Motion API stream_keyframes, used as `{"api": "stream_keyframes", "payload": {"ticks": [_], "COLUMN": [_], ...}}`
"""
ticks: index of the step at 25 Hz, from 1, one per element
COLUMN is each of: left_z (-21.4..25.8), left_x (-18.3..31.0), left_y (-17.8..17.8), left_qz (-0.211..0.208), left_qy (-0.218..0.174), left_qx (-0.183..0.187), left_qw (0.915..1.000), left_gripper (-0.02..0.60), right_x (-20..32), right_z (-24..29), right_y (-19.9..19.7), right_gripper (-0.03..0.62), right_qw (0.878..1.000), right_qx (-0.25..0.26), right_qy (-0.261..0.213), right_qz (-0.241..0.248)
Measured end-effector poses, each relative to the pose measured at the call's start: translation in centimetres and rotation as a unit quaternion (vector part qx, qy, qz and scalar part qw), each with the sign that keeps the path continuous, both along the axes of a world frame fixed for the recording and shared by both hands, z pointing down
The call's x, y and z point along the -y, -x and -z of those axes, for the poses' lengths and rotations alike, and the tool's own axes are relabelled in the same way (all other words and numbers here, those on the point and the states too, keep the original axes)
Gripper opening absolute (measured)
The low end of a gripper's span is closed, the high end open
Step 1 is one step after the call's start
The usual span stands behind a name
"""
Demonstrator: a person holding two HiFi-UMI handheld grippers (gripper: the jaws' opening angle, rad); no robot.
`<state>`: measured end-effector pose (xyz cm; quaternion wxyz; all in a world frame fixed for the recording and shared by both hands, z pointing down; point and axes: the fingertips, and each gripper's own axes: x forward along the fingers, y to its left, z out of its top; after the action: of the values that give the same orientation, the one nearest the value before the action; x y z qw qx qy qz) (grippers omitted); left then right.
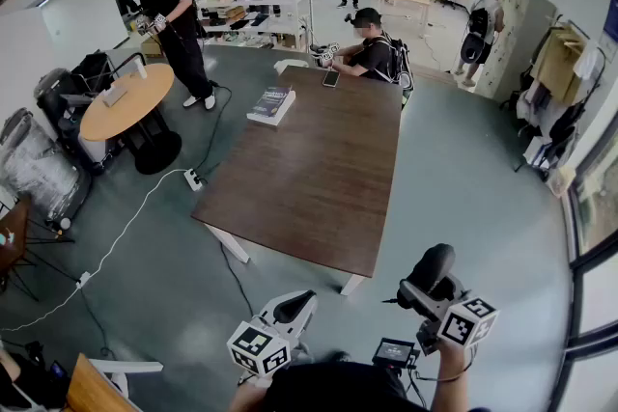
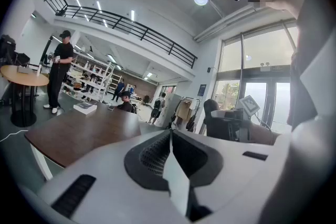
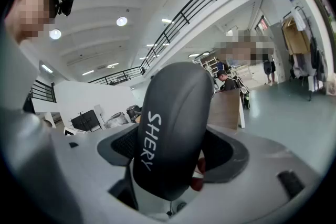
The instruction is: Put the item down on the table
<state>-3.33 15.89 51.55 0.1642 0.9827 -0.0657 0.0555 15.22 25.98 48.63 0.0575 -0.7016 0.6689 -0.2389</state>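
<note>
A black rounded case (image 3: pixel 176 107) with "SHERY" in white letters stands between the jaws of my right gripper (image 3: pixel 173 150), which is shut on it across its width. In the head view the case (image 1: pixel 431 267) rises from the right gripper (image 1: pixel 425 292), held in the air short of the near end of the long brown table (image 1: pixel 319 169). My left gripper (image 1: pixel 290 306) hovers to its left, also off the table. In the left gripper view its jaws (image 2: pixel 170 139) are pressed together with nothing between them, and the table (image 2: pixel 79 131) lies ahead.
A book (image 1: pixel 271 104) and a phone (image 1: pixel 330 78) lie at the table's far end, where a person (image 1: pixel 372 48) sits. A round wooden table (image 1: pixel 126 101), a standing person (image 1: pixel 174 24), and a power strip (image 1: pixel 193 179) with cable are to the left.
</note>
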Motion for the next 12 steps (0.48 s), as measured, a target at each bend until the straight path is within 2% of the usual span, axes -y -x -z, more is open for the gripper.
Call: {"api": "stream_keyframes", "payload": {"ticks": [12], "left_z": [0.7], "left_x": [5.7], "left_y": [1.2], "left_qz": [0.004], "left_qy": [0.0], "left_qx": [-0.004], "left_qw": [1.0], "left_gripper": [0.021], "right_x": [5.4], "right_z": [0.4], "right_y": [1.3], "right_gripper": [0.35], "right_qw": [1.0], "right_qx": [0.006], "right_qy": [0.006], "right_qz": [-0.001]}}
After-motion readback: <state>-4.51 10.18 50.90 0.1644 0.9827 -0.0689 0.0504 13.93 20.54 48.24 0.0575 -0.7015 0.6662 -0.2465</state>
